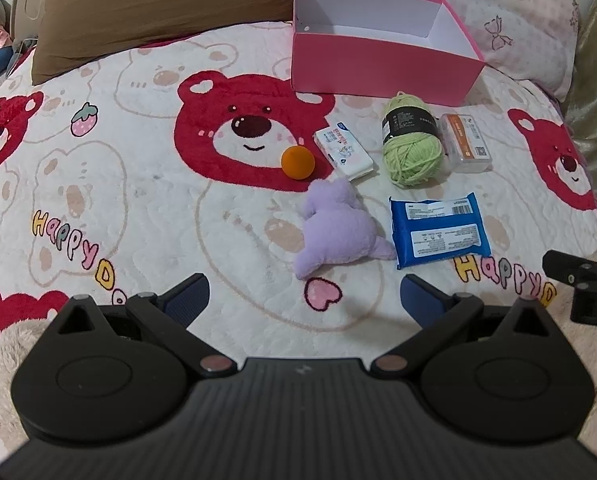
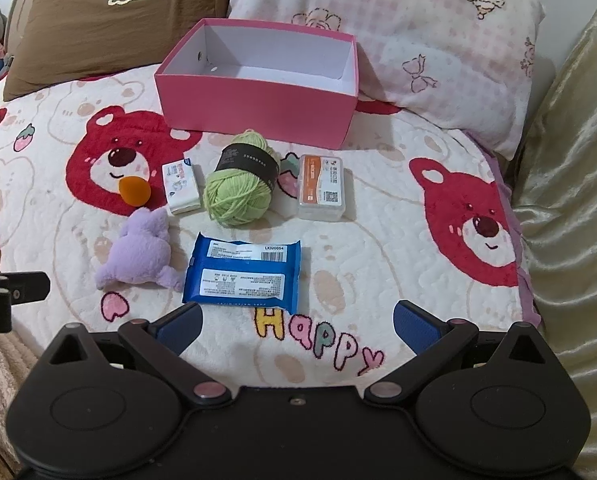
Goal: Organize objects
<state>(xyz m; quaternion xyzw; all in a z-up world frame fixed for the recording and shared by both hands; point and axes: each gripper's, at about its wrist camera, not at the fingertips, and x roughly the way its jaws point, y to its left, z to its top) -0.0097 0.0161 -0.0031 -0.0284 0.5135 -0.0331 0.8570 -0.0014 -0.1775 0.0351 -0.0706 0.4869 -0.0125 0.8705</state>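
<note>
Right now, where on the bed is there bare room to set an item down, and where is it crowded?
Free: the blanket right of the clear case and blue wipes pack, and the wide stretch left of the orange ball and purple plush. The pink box looks empty. Crowded: the cluster around the green yarn and tissue pack.

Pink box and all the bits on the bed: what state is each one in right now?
Pink box: open, lidless, empty.
Green yarn: wound, banded, lying loose.
Blue wipes pack: flat, label side up.
Purple plush: lying on its side.
Orange ball: resting beside the tissue pack.
Clear case: closed.
Left hand-held gripper: open, empty.
Right hand-held gripper: open, empty.
</note>
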